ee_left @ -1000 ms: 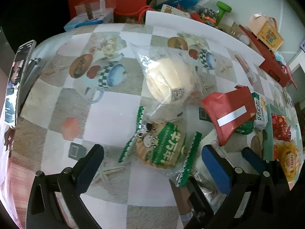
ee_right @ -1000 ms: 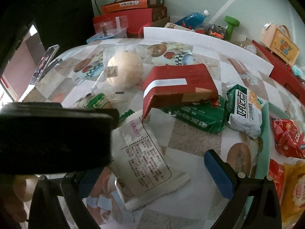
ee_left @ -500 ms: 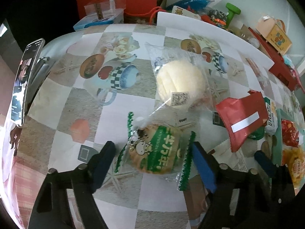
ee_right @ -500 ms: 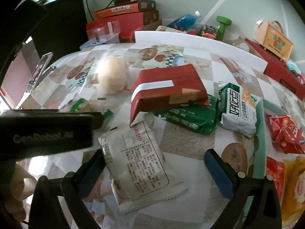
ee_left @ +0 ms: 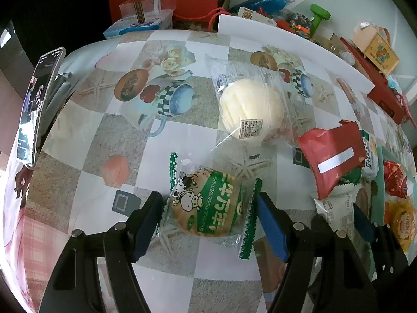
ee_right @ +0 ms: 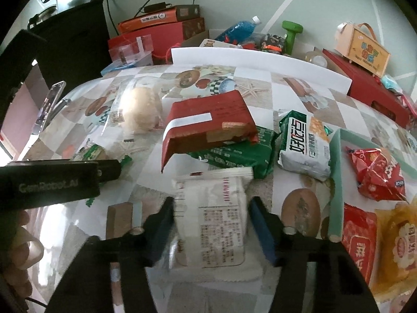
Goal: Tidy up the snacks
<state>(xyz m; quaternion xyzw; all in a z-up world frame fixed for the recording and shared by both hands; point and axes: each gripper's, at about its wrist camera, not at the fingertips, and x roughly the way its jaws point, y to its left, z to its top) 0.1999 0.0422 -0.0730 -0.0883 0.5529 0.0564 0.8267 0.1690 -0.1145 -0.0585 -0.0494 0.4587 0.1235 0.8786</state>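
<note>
We saw the left gripper (ee_left: 208, 208) low in the centre of the left wrist view, its jaws drawn in around the green-and-clear snack packet (ee_left: 207, 206) with the cartoon cow on it. The blue pads (ee_left: 271, 229) met the packet's crimped side edges, so we took it as gripped; the jaws had just been closing, though most of that travel came earlier in the second. The packet lay flat on the checked tablecloth (ee_left: 125, 135). Above it, near the middle of the frame, sat the wrapped pale bun (ee_left: 250, 107), and to the right a red pouch (ee_left: 333, 156) with a white stripe.

In the right wrist view the right gripper (ee_right: 211, 221) stood at bottom centre with the white printed packet (ee_right: 216, 224) between its fingers. Its jaws had just been closing sharply, and both pads lay against the packet's sides, the packet itself blurred. Above it the red pouch (ee_right: 208, 127) leaned on a dark green packet (ee_right: 234, 156), with a white-and-green packet (ee_right: 305, 143) to the right. A pale green tray (ee_right: 336, 182) at the right edge held red and yellow snacks. The left gripper's black body (ee_right: 49, 185) crossed the left side of that frame, with part of a hand (ee_right: 20, 247) below it. A phone (ee_left: 36, 107) stood propped at the left edge of the left wrist view.
</note>
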